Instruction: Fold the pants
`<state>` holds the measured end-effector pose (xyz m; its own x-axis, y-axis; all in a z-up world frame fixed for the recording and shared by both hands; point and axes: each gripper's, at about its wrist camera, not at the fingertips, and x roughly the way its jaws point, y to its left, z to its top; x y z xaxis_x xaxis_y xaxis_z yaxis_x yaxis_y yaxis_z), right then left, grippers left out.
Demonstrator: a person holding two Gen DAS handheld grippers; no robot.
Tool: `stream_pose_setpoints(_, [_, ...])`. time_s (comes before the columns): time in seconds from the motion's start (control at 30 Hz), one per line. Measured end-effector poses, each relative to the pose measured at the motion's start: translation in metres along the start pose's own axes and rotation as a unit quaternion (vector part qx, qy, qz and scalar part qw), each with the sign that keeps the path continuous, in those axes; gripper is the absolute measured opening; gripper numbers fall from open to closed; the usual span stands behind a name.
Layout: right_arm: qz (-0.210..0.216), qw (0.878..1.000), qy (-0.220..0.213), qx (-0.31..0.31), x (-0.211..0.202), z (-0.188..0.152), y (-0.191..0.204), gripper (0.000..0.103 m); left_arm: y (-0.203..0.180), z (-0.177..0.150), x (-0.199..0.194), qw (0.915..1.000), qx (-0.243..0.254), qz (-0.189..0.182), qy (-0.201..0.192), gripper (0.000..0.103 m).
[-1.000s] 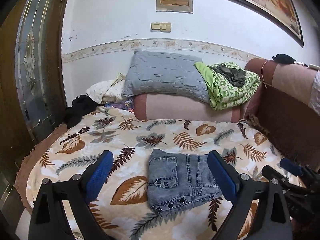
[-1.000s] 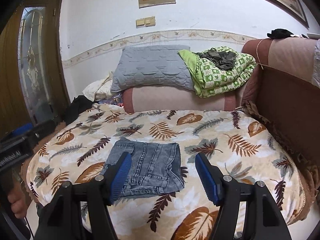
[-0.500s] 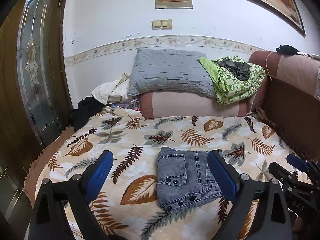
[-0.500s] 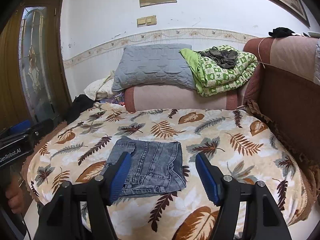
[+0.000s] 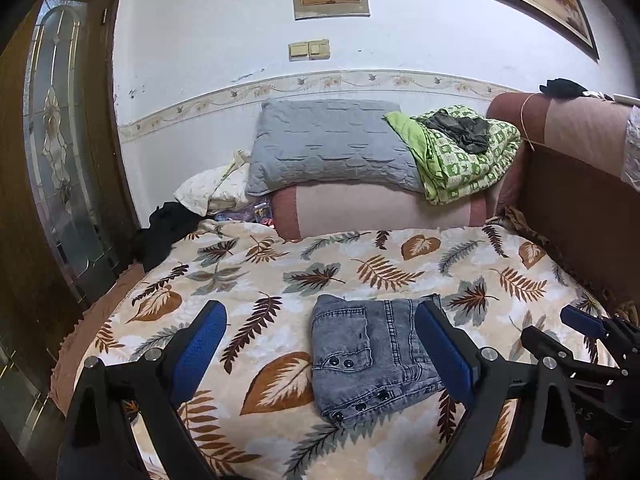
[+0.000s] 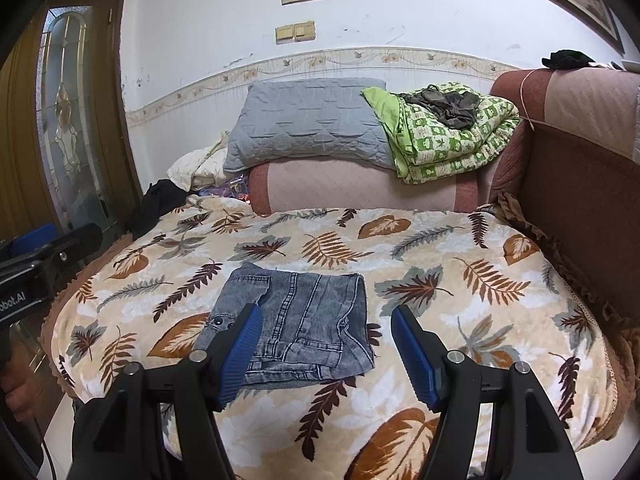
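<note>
Grey denim pants lie folded into a small rectangle on the leaf-patterned blanket, near its front edge; they also show in the right wrist view. My left gripper is open and empty, held above and in front of the pants. My right gripper is open and empty, also held back from the pants. The right gripper shows at the right edge of the left wrist view; the left gripper shows at the left edge of the right wrist view.
A grey pillow and a green patterned quilt rest on a pink bolster at the back. A brown sofa back bounds the right side. A wooden glass-paned door stands at left. Black cloth lies at the back left.
Both grippers have drawn back a little from the bed, so the folded pants look slightly farther away. The pants have not moved. Both grippers stay open.
</note>
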<state>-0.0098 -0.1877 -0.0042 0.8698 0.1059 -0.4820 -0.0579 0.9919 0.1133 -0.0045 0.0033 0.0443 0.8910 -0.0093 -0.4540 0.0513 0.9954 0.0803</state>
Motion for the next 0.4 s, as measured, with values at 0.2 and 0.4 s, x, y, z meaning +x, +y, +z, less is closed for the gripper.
stream_pose_setpoints(0.2, [0.001, 1.0, 0.002, -0.003, 0.0023, -0.0014, 0.0016, 0.071, -0.002, 0.0013, -0.0008, 0.9999, 0.001, -0.012, 0.001, 0.095])
stream_pose_setpoints(0.4, [0.002, 1.0, 0.006, -0.001, 0.0068, -0.0028, 0.0006, 0.071, 0.0015, 0.0023, 0.0009, 0.9994, -0.013, -0.034, -0.001, 0.095])
